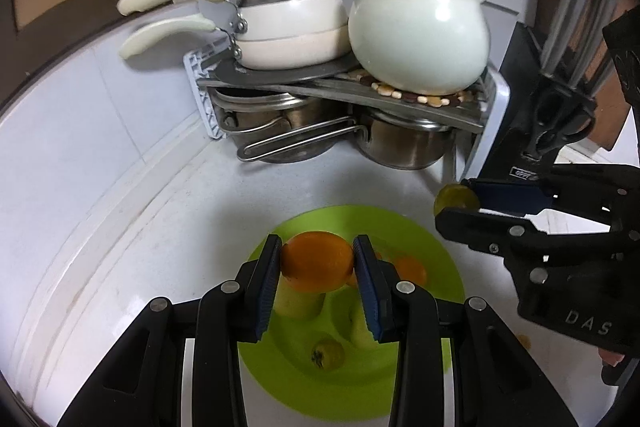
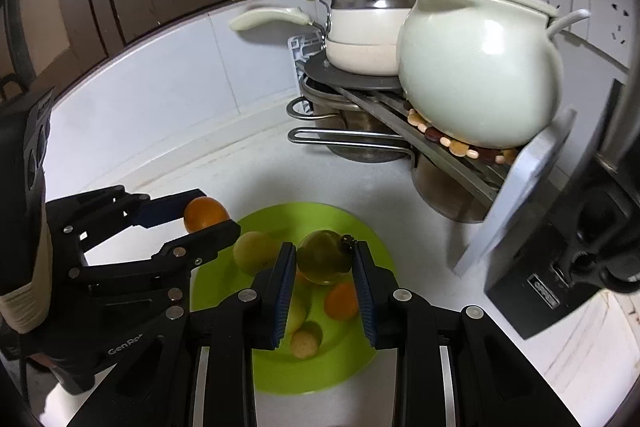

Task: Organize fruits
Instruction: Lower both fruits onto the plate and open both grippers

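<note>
The left gripper (image 1: 316, 263) pinches an orange (image 1: 316, 261) and the right gripper (image 2: 325, 263) a greenish fruit (image 2: 322, 259), both over the green plate (image 1: 436, 255). Released too high, either round fruit could roll onto the tabletop (image 1: 192, 195)

White counter (image 1: 132, 235): green plate (image 1: 420, 379), pot rack (image 1: 472, 115).

knife block (image 1: 560, 75) cropped, plate (image 1: 420, 227) part-hidden
</note>
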